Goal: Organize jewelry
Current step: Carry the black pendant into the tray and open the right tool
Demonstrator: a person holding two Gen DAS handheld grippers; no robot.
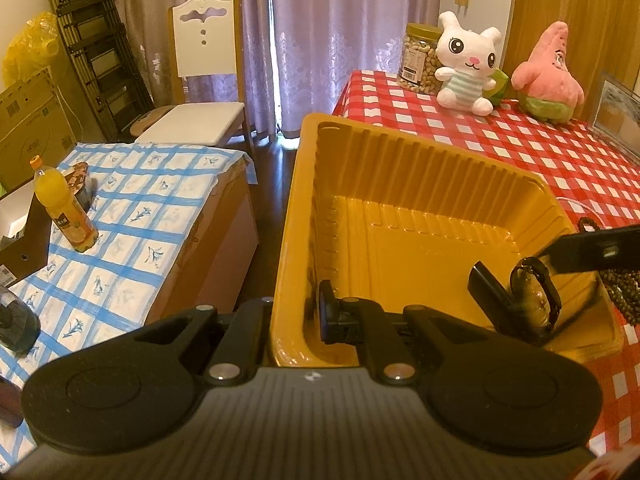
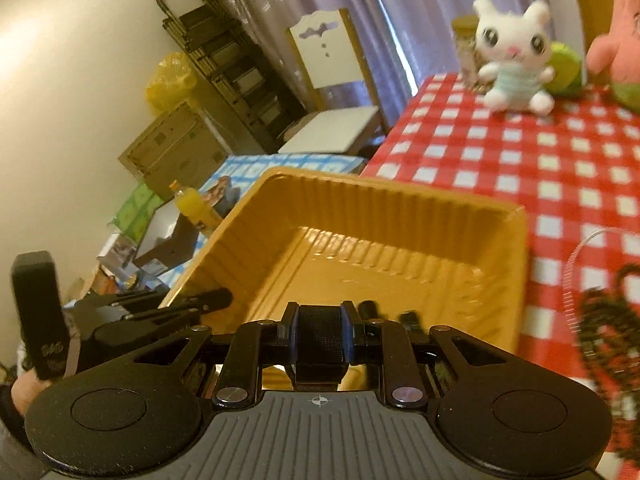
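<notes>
Yellow plastic tray [image 1: 400,168] has its near wall pinched in the left tongs [image 1: 298,312]. Ahead and to their right, the right tongs [image 2: 319,330] grasp a dark watch [image 1: 534,300] inside the tray.

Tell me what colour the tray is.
The tray is golden yellow with ribbed walls, clearest in the left wrist view.

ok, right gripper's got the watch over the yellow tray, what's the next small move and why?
Probably open the right gripper and release the watch. It hangs inside the yellow tray, low near the right wall, and the left gripper clamps the near wall, which should steady the tray.
</notes>
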